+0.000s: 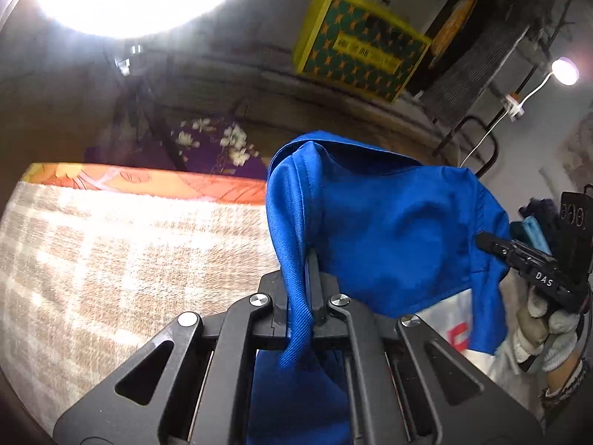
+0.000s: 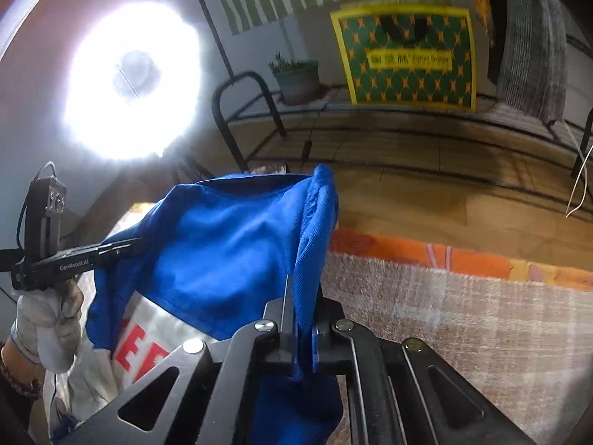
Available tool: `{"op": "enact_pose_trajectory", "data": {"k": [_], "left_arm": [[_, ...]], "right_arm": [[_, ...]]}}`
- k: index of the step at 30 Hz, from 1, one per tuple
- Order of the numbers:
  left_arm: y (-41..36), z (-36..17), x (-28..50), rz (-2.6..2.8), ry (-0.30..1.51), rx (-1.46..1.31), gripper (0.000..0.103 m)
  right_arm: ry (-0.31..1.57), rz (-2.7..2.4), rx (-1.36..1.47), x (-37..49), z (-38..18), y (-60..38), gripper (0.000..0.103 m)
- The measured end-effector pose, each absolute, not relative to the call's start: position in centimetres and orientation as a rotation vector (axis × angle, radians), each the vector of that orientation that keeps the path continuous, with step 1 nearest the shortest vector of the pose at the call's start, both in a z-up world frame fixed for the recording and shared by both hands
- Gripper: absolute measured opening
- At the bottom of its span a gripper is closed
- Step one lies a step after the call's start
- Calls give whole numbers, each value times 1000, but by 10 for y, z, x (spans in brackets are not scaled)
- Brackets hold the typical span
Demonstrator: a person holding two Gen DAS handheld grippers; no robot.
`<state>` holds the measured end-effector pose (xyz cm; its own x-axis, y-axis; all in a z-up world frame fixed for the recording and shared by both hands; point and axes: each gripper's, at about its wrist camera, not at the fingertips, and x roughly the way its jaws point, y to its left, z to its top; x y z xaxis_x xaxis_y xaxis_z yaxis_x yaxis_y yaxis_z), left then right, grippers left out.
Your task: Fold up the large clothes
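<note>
Right now I am pinching both grippers closed on the bright blue woven-fabric garment (image 1: pixel 389 230): my left gripper (image 1: pixel 309 259) at lower centre, my right gripper (image 2: pixel 300 296) likewise. It is hanging stretched between them above the beige checked fleece blanket (image 1: pixel 111 259). I judge the folding barely begun; no crease is showing.
</note>
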<state>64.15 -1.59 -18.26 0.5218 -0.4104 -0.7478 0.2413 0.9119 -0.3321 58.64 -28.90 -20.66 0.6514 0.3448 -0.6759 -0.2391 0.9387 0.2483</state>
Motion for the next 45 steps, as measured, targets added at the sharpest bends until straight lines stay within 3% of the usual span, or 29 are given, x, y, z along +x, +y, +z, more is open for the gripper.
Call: {"op": "enact_pose_trajectory", "data": {"k": [17, 28, 37, 45], "left_arm": [[7, -65, 472, -443, 720, -167, 1], [26, -71, 370, -416, 750, -157, 1], [36, -105, 319, -414, 830, -69, 1], [47, -123, 270, -423, 911, 63, 2]], "right_arm": [[595, 375, 7, 430, -92, -252, 1], [691, 379, 6, 310, -105, -235, 1], [756, 352, -77, 251, -129, -222, 2], [832, 348, -71, 203, -134, -230, 28]]}}
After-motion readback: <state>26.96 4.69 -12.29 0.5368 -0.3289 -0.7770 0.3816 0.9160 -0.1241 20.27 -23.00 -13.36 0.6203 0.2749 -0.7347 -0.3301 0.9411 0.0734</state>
